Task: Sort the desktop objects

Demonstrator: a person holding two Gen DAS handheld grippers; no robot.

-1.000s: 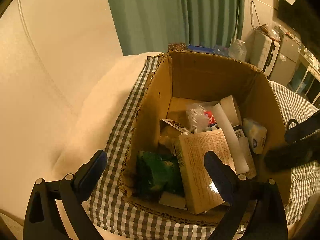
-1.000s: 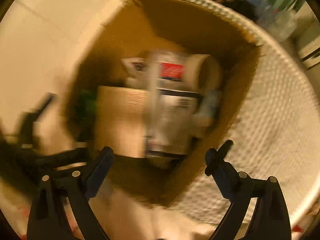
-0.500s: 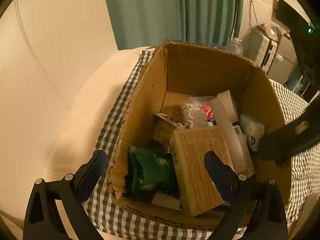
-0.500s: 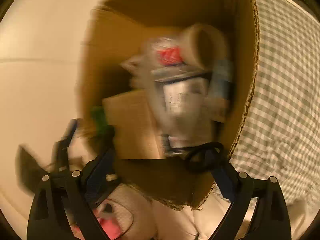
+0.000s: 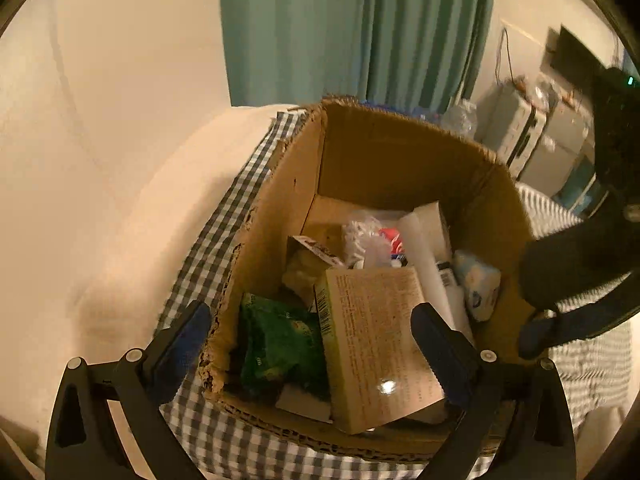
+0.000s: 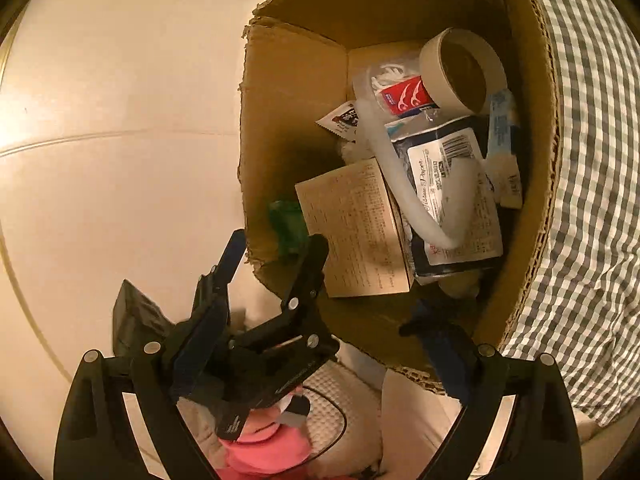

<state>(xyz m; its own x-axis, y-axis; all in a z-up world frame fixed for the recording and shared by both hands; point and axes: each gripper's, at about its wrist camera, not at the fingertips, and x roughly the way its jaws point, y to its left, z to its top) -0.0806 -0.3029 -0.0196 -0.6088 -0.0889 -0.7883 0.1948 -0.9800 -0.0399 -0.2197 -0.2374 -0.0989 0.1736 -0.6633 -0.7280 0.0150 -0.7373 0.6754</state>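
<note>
Both empty grippers, left (image 5: 308, 344) and right (image 6: 304, 344), hover spread wide over the crammed cardboard box (image 5: 276, 216), where the tan carton (image 5: 376, 340) at 6 o'clock could snag its neighbours.

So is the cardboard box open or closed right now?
Open. The box has no lid or flaps over its top, so both views look straight in at the brown carton, green packet and tape roll.
</note>
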